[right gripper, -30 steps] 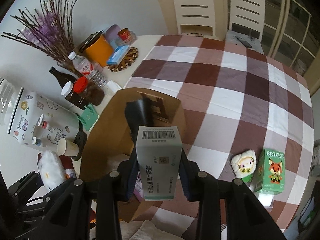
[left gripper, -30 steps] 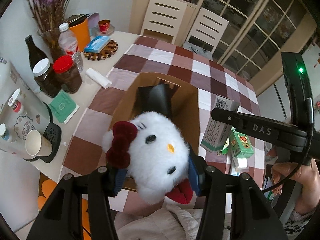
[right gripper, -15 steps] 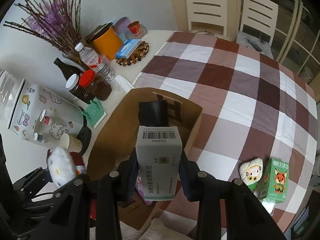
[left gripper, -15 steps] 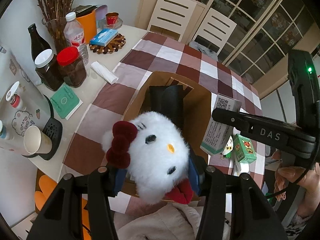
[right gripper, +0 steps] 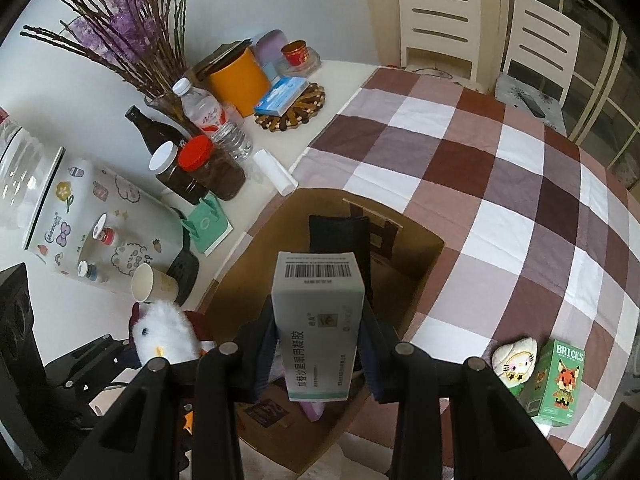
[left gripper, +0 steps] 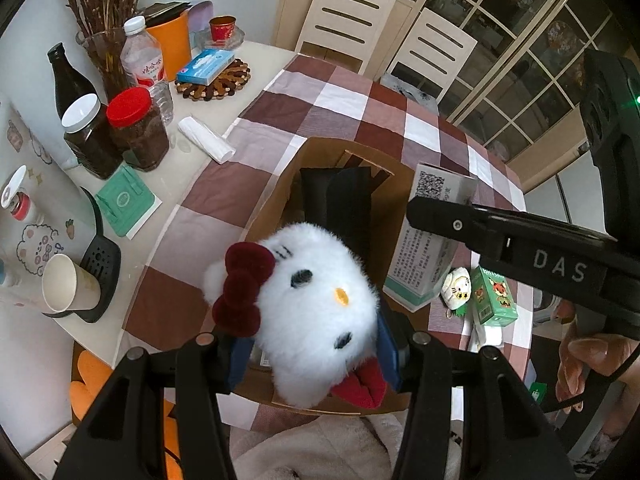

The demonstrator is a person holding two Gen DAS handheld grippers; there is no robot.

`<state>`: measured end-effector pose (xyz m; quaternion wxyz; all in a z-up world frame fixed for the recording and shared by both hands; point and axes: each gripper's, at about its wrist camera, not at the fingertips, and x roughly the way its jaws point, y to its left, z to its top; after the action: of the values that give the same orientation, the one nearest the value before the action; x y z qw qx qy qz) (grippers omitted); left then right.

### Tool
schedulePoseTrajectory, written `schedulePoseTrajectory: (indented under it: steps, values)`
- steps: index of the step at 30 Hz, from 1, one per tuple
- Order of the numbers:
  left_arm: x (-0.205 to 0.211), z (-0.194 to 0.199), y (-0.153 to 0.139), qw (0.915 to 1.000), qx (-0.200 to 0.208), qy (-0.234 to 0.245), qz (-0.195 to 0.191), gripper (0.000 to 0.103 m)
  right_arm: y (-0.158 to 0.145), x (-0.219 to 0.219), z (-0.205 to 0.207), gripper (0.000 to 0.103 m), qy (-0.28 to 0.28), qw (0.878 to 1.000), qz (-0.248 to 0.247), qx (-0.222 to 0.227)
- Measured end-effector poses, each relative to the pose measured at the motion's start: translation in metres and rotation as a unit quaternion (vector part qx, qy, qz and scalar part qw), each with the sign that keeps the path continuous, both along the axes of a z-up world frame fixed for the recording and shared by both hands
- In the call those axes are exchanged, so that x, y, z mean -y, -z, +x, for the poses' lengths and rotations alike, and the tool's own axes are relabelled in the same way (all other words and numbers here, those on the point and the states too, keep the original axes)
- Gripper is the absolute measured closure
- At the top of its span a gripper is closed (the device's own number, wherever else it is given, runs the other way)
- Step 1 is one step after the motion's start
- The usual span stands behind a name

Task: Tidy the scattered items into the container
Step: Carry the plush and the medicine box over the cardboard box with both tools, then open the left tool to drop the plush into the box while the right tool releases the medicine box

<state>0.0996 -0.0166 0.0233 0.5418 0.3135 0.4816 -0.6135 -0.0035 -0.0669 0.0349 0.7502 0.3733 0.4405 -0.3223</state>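
My left gripper (left gripper: 314, 354) is shut on a white plush cat (left gripper: 316, 312) with a dark red bow, held over the near edge of the open cardboard box (left gripper: 280, 196). My right gripper (right gripper: 320, 344) is shut on a white and teal medicine box (right gripper: 320, 320), held above the cardboard box (right gripper: 420, 268). From the left wrist view the medicine box (left gripper: 424, 248) hangs at the box's right wall. The plush cat (right gripper: 164, 336) shows at the left in the right wrist view. A black object (right gripper: 340, 236) and small items lie inside the box.
A green bricks box (right gripper: 558, 380) and a small plush doll (right gripper: 514, 362) lie on the checked tablecloth (right gripper: 480, 160) to the right. Jars (left gripper: 136, 128), bottles, a vase, a paper cup (left gripper: 66, 284) and a white appliance crowd the table's left side. Chairs stand behind.
Both grippers have drifted with their loads relative to the cardboard box, which now sits more under them. Both grips are unchanged.
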Motion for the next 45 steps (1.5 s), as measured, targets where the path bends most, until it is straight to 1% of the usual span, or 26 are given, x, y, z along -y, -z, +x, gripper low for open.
schedulePoseTrajectory:
  steps: [5,19,45]
  values:
    - [0.001,0.000,0.002,1.0000,0.000,0.002,0.004,0.050,0.006,0.000,0.001,0.066,-0.001,1.000,0.010,-0.002]
    - [0.002,-0.001,0.005,1.0000,-0.001,0.002,0.008,0.050,0.011,-0.002,0.004,0.066,-0.007,1.000,0.018,-0.007]
    - [-0.002,-0.004,0.008,0.9996,0.007,0.015,0.021,0.050,0.014,-0.006,0.005,0.066,-0.011,1.000,0.024,-0.009]
